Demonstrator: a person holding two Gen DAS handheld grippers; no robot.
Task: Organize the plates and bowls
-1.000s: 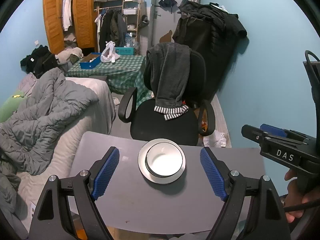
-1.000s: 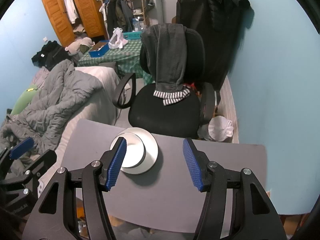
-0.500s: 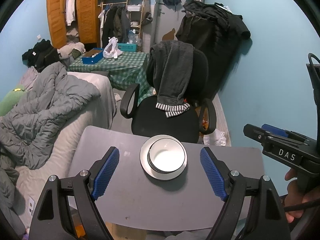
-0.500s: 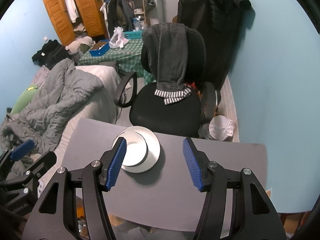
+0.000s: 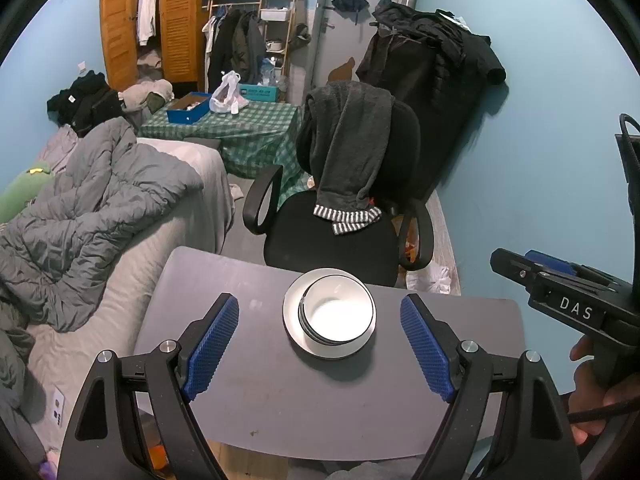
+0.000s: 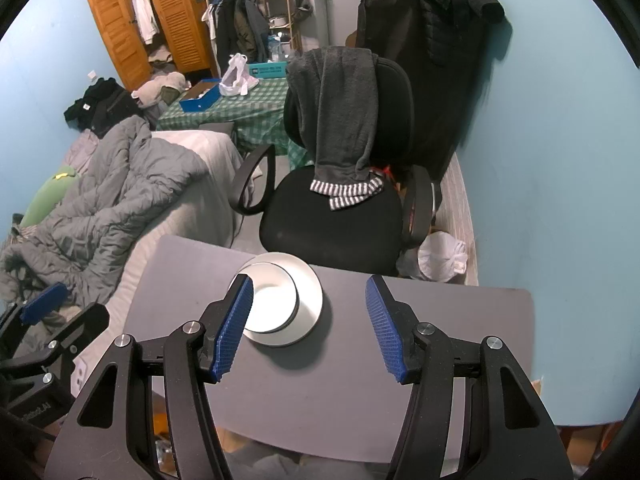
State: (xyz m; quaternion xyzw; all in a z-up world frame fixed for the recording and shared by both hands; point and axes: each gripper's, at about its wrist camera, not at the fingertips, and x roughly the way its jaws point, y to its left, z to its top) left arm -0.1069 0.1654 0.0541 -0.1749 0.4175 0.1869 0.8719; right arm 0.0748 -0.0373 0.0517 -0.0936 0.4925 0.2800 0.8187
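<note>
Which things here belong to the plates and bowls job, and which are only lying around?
Job: white bowl, sitting on the white plate, on the grey table.

Lying about: office chair, grey garment, duvet, checked tablecloth.

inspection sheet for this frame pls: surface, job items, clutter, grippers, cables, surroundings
Surface: grey table, a few small specks.
Job's things: white bowls nested on a white plate, near the table's far edge.
Clutter: nothing seen on the table besides the stack.
Grippers: left gripper and right gripper above the table, jaws open, nothing between them.
Cables: black cable running by the hand on the right gripper.
Surroundings: office chair draped with a grey garment, bed with grey duvet, wardrobe.
</note>
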